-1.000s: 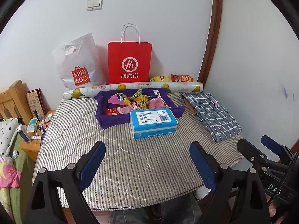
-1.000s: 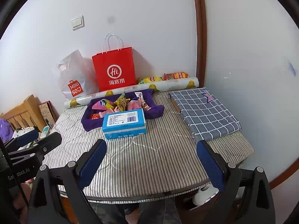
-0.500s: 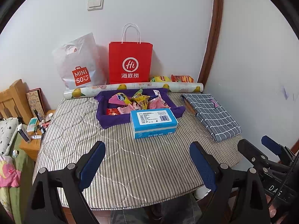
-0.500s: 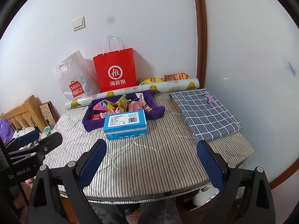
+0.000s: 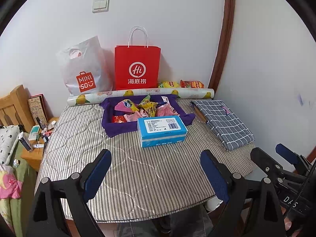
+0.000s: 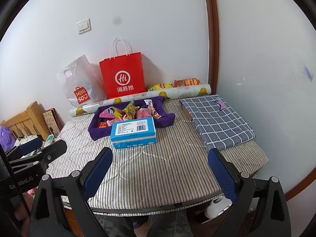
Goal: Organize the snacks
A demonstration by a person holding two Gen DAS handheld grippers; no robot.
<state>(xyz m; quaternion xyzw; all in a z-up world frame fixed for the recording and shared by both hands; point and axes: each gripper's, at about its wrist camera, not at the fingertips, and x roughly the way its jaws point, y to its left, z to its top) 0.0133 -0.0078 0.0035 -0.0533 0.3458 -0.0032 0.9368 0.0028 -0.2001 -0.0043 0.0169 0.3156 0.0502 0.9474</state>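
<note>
1. White walls meet at a brown corner trim above a worktop covered by a striped quilted cloth.
2. Lower frame, nearest: the left gripper and the right gripper each hover over the near edge, fingers spread wide, nothing held.
3. Change check: against the views from a second ago, gripper positions and all items match apart from a slight camera drift. Judgement: no handling is in progress at this moment.
4. Centre of frame: a blue box lies flat on the cloth, touching the front wall of a purple fabric tray.
5. Just above it: the snacks, pink, yellow and red packets, sit loosely piled inside the tray.
6. Right of frame: a folded checked cloth lies apart from the tray.
7. Upper centre, at the wall: a patterned roll, two further snack bags behind it, a red paper bag and a white plastic bag.
8. Judgement: this layout fits either snacks gathered into the tray or snacks awaiting sorting; the frames do not settle which.
</note>
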